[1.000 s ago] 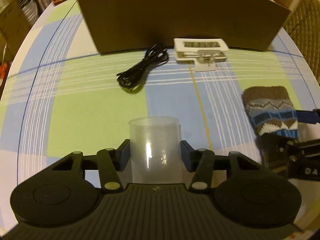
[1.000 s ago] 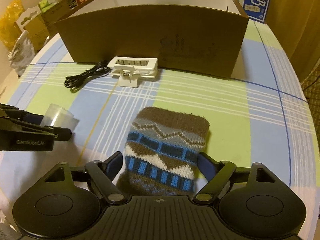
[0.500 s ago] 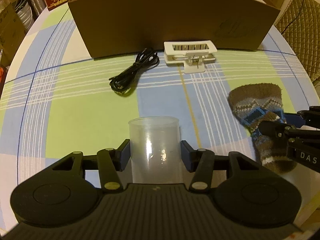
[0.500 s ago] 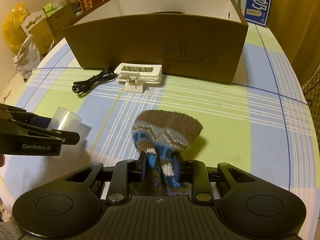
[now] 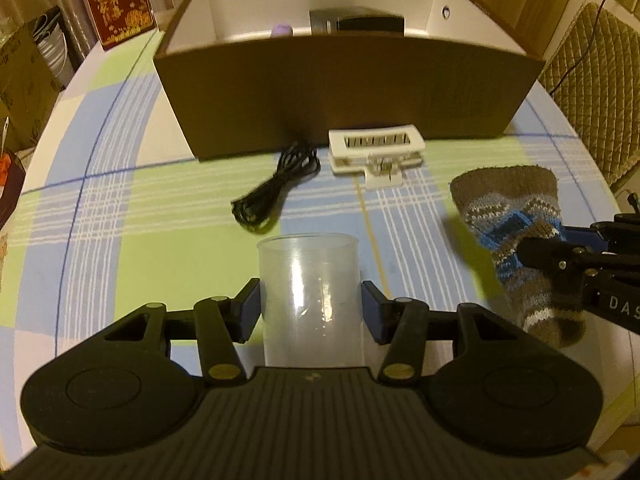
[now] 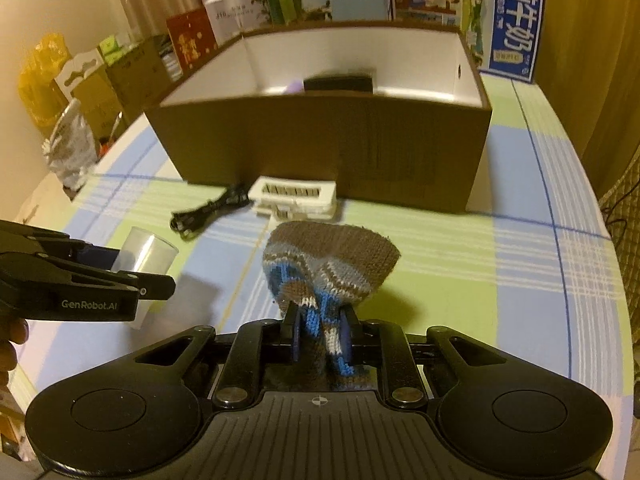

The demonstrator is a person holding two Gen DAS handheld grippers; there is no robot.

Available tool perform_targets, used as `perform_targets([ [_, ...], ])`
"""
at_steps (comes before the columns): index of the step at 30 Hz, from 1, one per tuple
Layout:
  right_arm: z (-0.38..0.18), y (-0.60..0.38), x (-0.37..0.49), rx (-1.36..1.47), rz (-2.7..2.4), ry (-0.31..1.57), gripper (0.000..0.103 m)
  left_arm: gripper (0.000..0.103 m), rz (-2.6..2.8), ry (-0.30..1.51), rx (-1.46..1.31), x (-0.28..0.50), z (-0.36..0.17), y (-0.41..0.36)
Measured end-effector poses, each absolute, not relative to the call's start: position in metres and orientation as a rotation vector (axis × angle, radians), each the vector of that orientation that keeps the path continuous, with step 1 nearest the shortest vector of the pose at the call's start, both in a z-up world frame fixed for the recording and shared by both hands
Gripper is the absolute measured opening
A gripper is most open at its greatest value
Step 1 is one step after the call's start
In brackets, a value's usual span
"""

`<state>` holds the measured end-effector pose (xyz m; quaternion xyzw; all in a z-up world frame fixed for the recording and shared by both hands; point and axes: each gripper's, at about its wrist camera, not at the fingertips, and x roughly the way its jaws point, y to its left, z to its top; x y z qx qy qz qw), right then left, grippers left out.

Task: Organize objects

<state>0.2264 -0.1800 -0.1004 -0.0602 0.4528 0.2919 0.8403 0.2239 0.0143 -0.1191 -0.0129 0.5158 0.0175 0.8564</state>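
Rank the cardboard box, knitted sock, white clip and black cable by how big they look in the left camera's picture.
1. cardboard box
2. knitted sock, though it is nearer the camera
3. white clip and black cable: too alike to rank

your desk [image 5: 132, 264] wears a plaid cloth of pale green, light blue and white with thin blue lines. your sock [image 6: 332, 264] is brown knit with blue, grey and white zigzag bands. cup [image 5: 308, 296]: clear, frosted. cable [image 5: 276, 188]: black. clip [image 5: 376, 148]: white. box [image 5: 352, 92]: brown outside, white inside.
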Motion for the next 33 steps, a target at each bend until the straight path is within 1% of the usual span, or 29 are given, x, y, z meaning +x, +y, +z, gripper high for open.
perform_targets([
  [17, -0.05, -0.177, 0.268, -0.073, 0.642, 0.842, 0.016, 0.048, 0.02, 0.944, -0.008, 0.26, -0.06, 0.017],
  [27, -0.021, -0.177, 0.318, -0.053, 0.627, 0.755, 0.016, 0.048, 0.028, 0.861, 0.01, 0.307, -0.03, 0.027],
  [33, -0.012, -0.175, 0.352, -0.063, 0.609, 0.725, 0.016, 0.048, 0.025, 0.838, 0.006, 0.338, -0.023, 0.033],
])
